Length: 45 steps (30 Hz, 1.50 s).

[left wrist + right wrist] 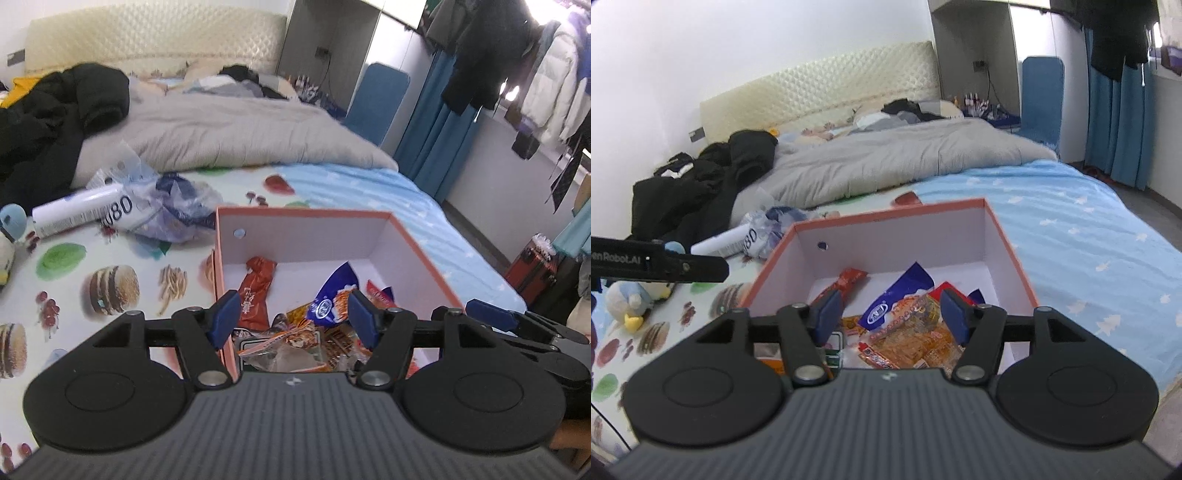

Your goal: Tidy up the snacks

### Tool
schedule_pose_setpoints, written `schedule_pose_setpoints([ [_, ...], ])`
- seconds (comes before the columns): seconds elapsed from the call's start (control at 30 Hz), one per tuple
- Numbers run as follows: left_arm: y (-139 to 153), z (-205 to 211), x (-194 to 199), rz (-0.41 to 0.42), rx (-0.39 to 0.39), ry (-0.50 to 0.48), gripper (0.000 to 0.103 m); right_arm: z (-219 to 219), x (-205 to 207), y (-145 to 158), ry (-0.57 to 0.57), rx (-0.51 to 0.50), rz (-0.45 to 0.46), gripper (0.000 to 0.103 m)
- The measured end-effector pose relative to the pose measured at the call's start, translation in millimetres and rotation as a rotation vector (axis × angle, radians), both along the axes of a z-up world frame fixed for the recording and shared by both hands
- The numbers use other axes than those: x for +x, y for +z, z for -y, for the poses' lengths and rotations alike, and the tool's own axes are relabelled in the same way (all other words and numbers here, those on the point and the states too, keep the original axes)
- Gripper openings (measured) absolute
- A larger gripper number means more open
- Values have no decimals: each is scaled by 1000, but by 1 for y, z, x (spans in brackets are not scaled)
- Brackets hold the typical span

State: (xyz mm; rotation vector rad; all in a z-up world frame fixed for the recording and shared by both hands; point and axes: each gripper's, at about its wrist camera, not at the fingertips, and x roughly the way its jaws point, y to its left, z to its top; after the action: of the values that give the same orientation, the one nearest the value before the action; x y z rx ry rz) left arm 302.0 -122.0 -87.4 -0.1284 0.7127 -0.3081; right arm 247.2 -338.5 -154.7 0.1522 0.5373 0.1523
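Both grippers, left (290, 319) and right (892, 314), hang with jaws apart and apparently nothing held over the near end of the box (1008, 243), where the snacks (916, 332) pile low in centre frame, directly ahead of each.

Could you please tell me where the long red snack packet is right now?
In both wrist views the red snack packet lies inside the orange-rimmed box, on its left side near the back wall, left of the blue packet.
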Motion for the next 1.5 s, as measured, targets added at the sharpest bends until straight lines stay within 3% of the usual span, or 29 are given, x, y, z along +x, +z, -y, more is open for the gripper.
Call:
schedule_pose_setpoints([
  [0.37,55,-12,-80,117,-27,-7,69,-5,-62,53,-10,15,124,61],
  [0.6,72,-18,-126,167,-43,-11,69,-9,-97,72,-3,27,181,61],
  [1.0,64,-21,-169,150,-27,5,69,-11,-133,65,5,48,162,61],
  [1.5,38,-20,-173,83,-30,12,69,-13,-146,46,-4,33,108,61],
])
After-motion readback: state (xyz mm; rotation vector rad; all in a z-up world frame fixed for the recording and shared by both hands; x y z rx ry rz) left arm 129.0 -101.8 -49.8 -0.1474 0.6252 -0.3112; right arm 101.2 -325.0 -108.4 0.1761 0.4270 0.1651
